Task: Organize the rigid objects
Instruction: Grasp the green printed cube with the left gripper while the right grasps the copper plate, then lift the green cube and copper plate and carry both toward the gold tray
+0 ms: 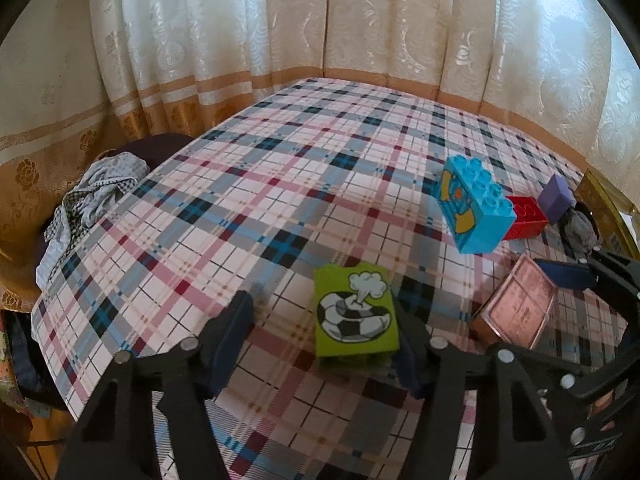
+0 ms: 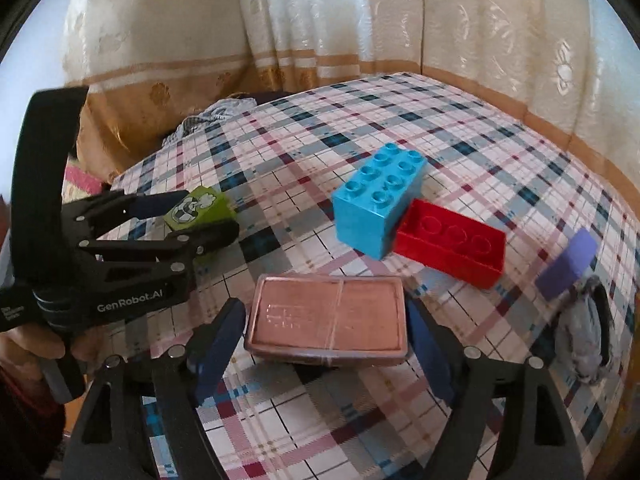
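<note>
The green block (image 1: pixel 354 312), printed with a football, lies on the plaid tablecloth (image 1: pixel 248 184) between the fingers of our left gripper (image 1: pixel 326 334). Its right finger touches the block's side while the left finger stands apart, so we read the jaws as open around it, not yet clamped. The block's long axis runs away from us, in line with the fingers, so closing would squeeze it across its short width. The pink tin (image 2: pixel 328 318) sits flat between the fingers of our right gripper (image 2: pixel 326 338), long axis crosswise from finger to finger; both fingers stand just clear of its ends, jaws apart. Each hand is nearest its own object. Both grippers slope down toward the cloth. Farther off, the blue brick (image 2: pixel 378 198) leans against the red brick (image 2: pixel 452 244), and a purple block (image 2: pixel 568 264) lies well apart to the right.
</note>
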A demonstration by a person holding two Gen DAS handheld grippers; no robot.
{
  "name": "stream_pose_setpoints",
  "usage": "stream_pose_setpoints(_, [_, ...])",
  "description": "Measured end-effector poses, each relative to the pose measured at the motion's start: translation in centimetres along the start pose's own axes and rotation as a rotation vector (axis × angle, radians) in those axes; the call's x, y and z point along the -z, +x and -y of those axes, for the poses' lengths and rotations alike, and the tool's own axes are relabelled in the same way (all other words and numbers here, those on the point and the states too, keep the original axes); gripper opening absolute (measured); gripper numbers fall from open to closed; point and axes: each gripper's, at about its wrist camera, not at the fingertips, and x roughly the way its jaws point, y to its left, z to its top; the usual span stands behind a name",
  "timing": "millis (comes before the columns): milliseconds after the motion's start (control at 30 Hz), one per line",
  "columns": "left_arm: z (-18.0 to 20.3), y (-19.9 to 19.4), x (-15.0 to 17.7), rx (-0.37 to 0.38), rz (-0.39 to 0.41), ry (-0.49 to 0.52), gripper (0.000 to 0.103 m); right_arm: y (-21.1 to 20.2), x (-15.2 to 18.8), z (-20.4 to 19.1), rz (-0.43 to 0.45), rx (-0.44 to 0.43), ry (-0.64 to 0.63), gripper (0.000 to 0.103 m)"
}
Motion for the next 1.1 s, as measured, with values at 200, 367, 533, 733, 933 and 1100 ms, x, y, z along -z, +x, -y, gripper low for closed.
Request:
stream_pose_setpoints(200, [0.0,0.0,0.1,0.002,0.001,0.000,0.063,0.6,-0.1,-1.2,-0.021,0.089,-0.042,0.080])
stream_pose_setpoints(367, [1.0,-0.4,0.3,0.017,0.029,0.060,0.036,0.1,0.2,-0.5,-0.008,0.093,0.007,0.078])
stream_pose_setpoints(533, [0.9,-0.6,0.4,0.013,0.044,0.048,0.031,-1.3,0.6,0.9,0.056,0.059,0.102,0.078])
stream_pose_setpoints(733, [-1.0,-1.2,0.9,0.109,0.089,-0.064,0.030,-2.9,1.0,1.3,0.130,0.080,0.142,0.078])
stream_pose_setpoints(933, [-0.6,-2.6,1.3,0.115,0.157,-0.093,0.030,-4.5,1.3,1.0,0.210,0.126,0.127,0.078])
stream_pose_setpoints(1100, [1.4,-5.1,0.0,0.080,0.232,-0.057,0.030,-6.1,1.6,1.8,0.266,0.129,0.155,0.078])
